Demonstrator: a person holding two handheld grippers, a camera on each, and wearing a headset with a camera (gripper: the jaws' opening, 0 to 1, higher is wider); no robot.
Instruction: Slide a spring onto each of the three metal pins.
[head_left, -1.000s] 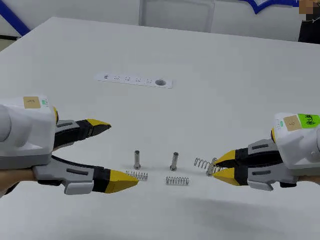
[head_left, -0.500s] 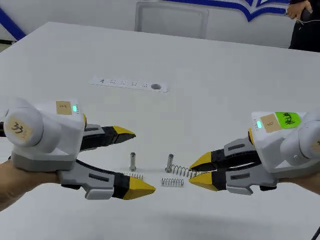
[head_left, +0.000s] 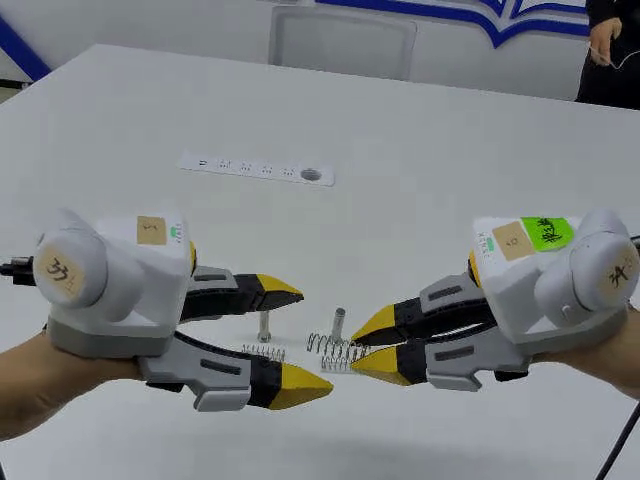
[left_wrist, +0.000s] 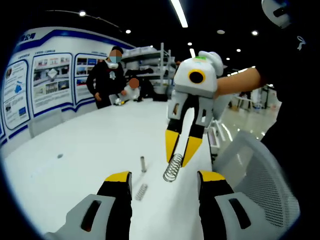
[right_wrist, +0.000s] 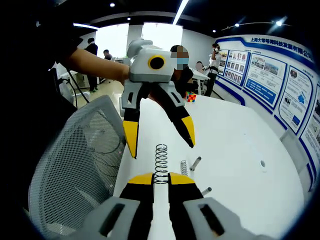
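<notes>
The left gripper (head_left: 311, 336) gapes wide, holding nothing, at nine o'clock of the left pin (head_left: 264, 325), probably waiting to steady it. A loose spring (head_left: 262, 351) lies beside it. At three o'clock the right gripper (head_left: 360, 350) clamps a spring (head_left: 326, 345) by its end, coils aimed at the second pin (head_left: 338, 321) for threading; whether they touch is unclear.

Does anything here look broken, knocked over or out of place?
Nothing stands out. A pin and a second pin stand upright on the table, a loose spring lies flat near them, and the right gripper holds another spring, which looks unbent.
</notes>
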